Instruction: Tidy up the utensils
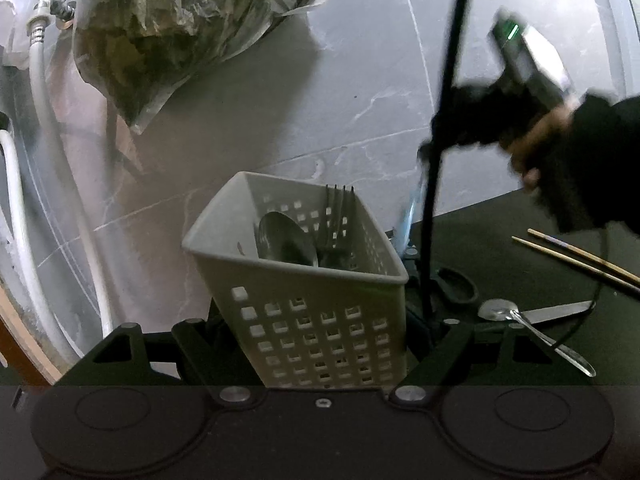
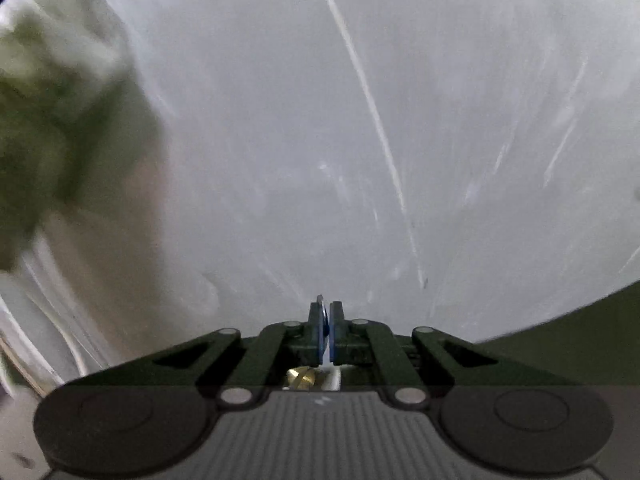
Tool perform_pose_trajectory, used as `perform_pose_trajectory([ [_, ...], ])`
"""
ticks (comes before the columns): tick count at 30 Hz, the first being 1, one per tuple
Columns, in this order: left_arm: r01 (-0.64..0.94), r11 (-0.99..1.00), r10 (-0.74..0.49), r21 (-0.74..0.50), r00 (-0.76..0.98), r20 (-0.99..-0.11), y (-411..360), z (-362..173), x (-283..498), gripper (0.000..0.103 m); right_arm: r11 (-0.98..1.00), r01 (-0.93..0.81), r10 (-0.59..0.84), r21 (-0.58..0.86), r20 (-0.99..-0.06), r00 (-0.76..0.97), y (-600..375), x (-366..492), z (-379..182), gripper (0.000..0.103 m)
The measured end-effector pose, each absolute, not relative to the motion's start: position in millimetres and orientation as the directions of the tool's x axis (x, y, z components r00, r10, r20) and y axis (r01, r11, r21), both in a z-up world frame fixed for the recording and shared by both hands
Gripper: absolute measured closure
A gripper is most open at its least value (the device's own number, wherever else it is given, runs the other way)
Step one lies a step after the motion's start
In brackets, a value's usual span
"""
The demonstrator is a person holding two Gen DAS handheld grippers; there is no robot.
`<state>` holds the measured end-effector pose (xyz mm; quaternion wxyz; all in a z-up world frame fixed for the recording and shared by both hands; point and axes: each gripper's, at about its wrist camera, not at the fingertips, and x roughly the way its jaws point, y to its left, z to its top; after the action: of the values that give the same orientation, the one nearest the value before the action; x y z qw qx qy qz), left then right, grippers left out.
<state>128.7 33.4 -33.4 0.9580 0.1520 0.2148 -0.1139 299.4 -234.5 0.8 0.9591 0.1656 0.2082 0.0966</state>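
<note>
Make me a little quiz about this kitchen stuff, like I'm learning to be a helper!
1. True or false: the basket holds a fork and a spoon.
2. Which lies on the dark table? A: chopsticks. B: a plate. C: a cup.
3. Fill in: the jaws of the right gripper are ____.

Key: 1 true; 2 A; 3 shut.

Both views are showing dim, flat indoor light with a grey-green cast. Fisheye lenses are bending straight tile lines [image 1: 416, 40] and darkening the corners. Left view is staying mostly sharp; the hand [image 1: 536, 148] at right is smearing. The hanging bag [image 1: 172, 28] is casting a soft shadow on the wall. Right view is streaking heavily throughout with motion blur.
</note>
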Motion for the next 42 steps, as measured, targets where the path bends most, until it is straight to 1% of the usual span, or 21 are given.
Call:
perform_pose_trajectory([
  [3, 0.299, 0.923, -0.170, 0.243, 0.881, -0.441, 35, -34, 124, 0.022, 0.925, -0.154, 0.257, 0.348, -0.274, 0.927, -233, 257, 38, 0.100],
  [7, 0.319, 0.915, -0.190, 0.246, 0.880, -0.436, 39, -34, 119, 0.022, 0.908, -0.282, 0.329, 0.309, -0.111, 0.938, -213, 201, 89, 0.100],
  [9, 0.323, 0.914, -0.195, 0.246, 0.881, -0.432, 40, -34, 118, 0.022, 0.895, -0.352, 0.384, 0.275, -0.069, 0.921, -198, 185, 102, 0.100],
  [11, 0.328, 0.912, -0.200, 0.246, 0.880, -0.431, 42, -34, 119, 0.022, 0.893, -0.414, 0.428, 0.178, -0.048, 0.902, -170, 174, 102, 0.100],
  [12, 0.330, 0.911, -0.203, 0.246, 0.880, -0.430, 43, -34, 119, 0.022, 0.890, -0.438, 0.447, 0.126, -0.056, 0.893, -157, 170, 99, 0.100],
  [15, 0.338, 0.908, -0.210, 0.247, 0.879, -0.429, 45, -34, 119, 0.022, 0.877, -0.479, 0.475, -0.024, -0.099, 0.874, -118, 164, 76, 0.100],
  [17, 0.343, 0.906, -0.215, 0.248, 0.877, -0.429, 45, -34, 119, 0.022, 0.855, -0.512, 0.495, -0.085, -0.165, 0.853, -96, 163, 58, 0.099],
  [18, 0.346, 0.905, -0.218, 0.248, 0.876, -0.429, 46, -34, 120, 0.022, 0.846, -0.526, 0.502, -0.090, -0.199, 0.842, -91, 162, 52, 0.098],
  [19, 0.348, 0.904, -0.220, 0.248, 0.876, -0.429, 46, -34, 119, 0.022, 0.833, -0.548, 0.518, -0.077, -0.238, 0.822, -86, 164, 45, 0.091],
  [20, 0.351, 0.903, -0.223, 0.248, 0.875, -0.429, 47, -34, 119, 0.022, 0.824, -0.563, 0.531, -0.062, -0.261, 0.806, -88, 164, 42, 0.064],
  [21, 0.354, 0.902, -0.225, 0.248, 0.875, -0.429, 47, -35, 119, 0.021, 0.827, -0.560, 0.530, -0.049, -0.266, 0.806, -92, 161, 40, 0.029],
  [22, 0.356, 0.900, -0.227, 0.250, 0.874, -0.429, 48, -35, 119, 0.022, 0.844, -0.536, 0.514, -0.023, -0.253, 0.820, -103, 158, 39, 0.016],
  [23, 0.359, 0.899, -0.230, 0.250, 0.873, -0.430, 48, -35, 119, 0.022, 0.859, -0.511, 0.498, 0.005, -0.239, 0.834, -112, 155, 40, 0.010],
  [24, 0.360, 0.900, -0.232, 0.247, 0.874, -0.428, 49, -35, 119, 0.022, 0.873, -0.487, 0.479, 0.027, -0.241, 0.844, -121, 153, 41, 0.010],
  [26, 0.364, 0.897, -0.235, 0.249, 0.872, -0.429, 50, -35, 119, 0.022, 0.912, -0.408, 0.402, 0.046, -0.296, 0.866, -142, 153, 38, 0.008],
  [28, 0.363, 0.900, -0.236, 0.242, 0.871, -0.430, 50, -34, 118, 0.022, 0.948, -0.313, 0.311, 0.059, -0.376, 0.873, -168, 150, 25, 0.006],
  [30, 0.367, 0.897, -0.237, 0.247, 0.870, -0.434, 50, -34, 118, 0.022, 0.966, -0.244, 0.256, 0.085, -0.459, 0.851, -190, 147, 11, 0.000],
  [32, 0.368, 0.896, -0.236, 0.248, 0.868, -0.437, 50, -33, 119, 0.022, 0.971, -0.201, 0.237, 0.125, -0.565, 0.790, -208, 146, -7, 0.000],
  [35, 0.360, 0.899, -0.226, 0.248, 0.869, -0.441, 47, -33, 121, 0.021, 0.962, -0.181, 0.274, 0.206, -0.671, 0.689, -225, 139, -36, 0.000],
  [38, 0.358, 0.900, -0.223, 0.247, 0.868, -0.444, 47, -33, 121, 0.021, 0.953, -0.181, 0.301, 0.242, -0.724, 0.621, -225, 142, -52, 0.000],
  [42, 0.354, 0.903, -0.220, 0.245, 0.868, -0.445, 47, -33, 121, 0.022, 0.954, -0.210, 0.298, 0.212, -0.734, 0.610, -214, 154, -55, 0.000],
])
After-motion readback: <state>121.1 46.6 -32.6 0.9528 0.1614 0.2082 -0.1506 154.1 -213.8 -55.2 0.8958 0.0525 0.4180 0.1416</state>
